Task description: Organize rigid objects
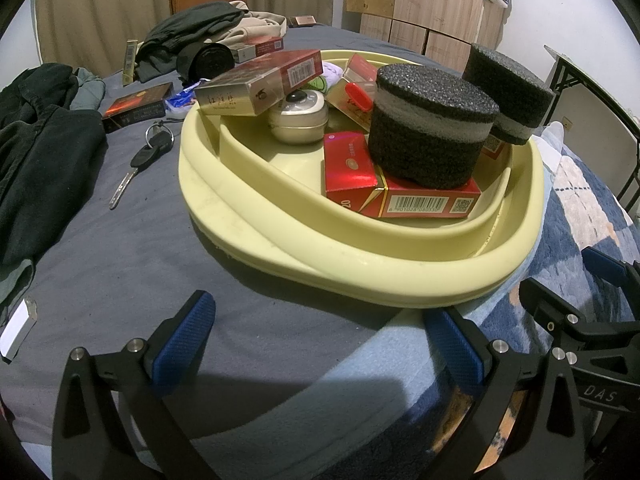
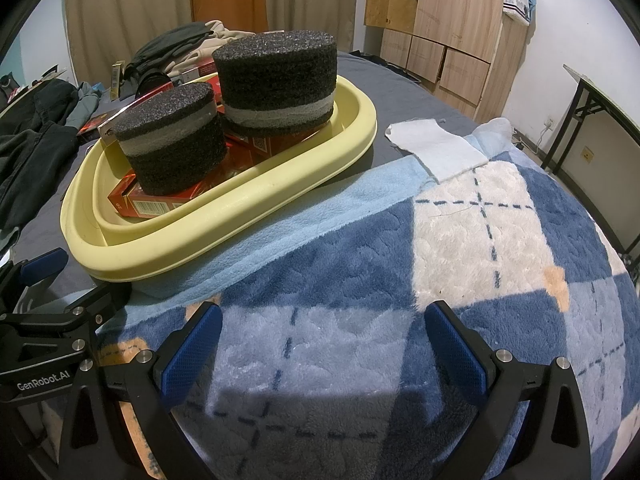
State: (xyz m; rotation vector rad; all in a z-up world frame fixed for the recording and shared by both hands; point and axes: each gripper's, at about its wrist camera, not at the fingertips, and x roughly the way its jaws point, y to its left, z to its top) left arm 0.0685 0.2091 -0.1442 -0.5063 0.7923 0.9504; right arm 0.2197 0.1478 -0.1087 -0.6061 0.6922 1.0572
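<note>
Both the left gripper (image 1: 320,344) and the right gripper (image 2: 324,344) hang spread and empty before the yellow basin (image 1: 360,264) on the bed, where light, squashy foam pucks (image 1: 430,124) top stiff red boxes (image 1: 428,200), best pinched across their flat sides.

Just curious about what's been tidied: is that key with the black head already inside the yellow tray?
No, the key lies on the grey bedsheet, to the left of the yellow tray and apart from it.

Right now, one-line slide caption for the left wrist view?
Open left hand-held gripper faces yellow basin holding red boxes and foam cylinders.
</note>
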